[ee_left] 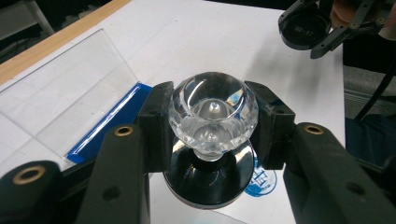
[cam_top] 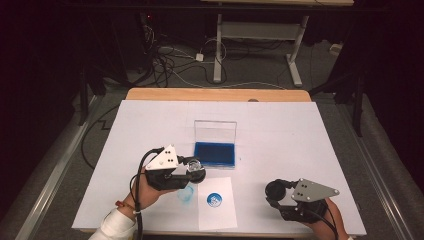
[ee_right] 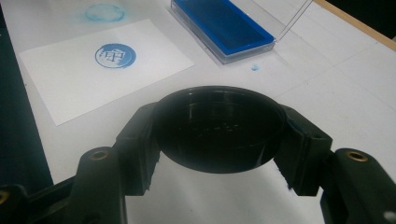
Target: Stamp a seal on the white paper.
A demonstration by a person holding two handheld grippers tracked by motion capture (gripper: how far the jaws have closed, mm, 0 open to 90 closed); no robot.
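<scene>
Left gripper (ee_left: 212, 140): my jaws clamped on the stamp (ee_left: 212, 116) by its crystal knob, lifted just past the paper (cam_top: 216, 202).
Right gripper (ee_right: 219, 154): squeezing the black cap (ee_right: 218, 128).
Done: blue print (cam_top: 214, 200) on the paper, looks finished.
Left: probably capping it.
Ink pad (cam_top: 215, 153): beyond my left tips, lid up.
Hard to see: stamp face hidden.

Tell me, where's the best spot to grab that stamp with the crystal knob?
Probably as the left gripper holds it now: jaws closed on opposite sides of the stamp's faceted crystal knob, coming in level. The knob bulges above a narrow neck, giving grip, and the black disc base stays free.
</scene>
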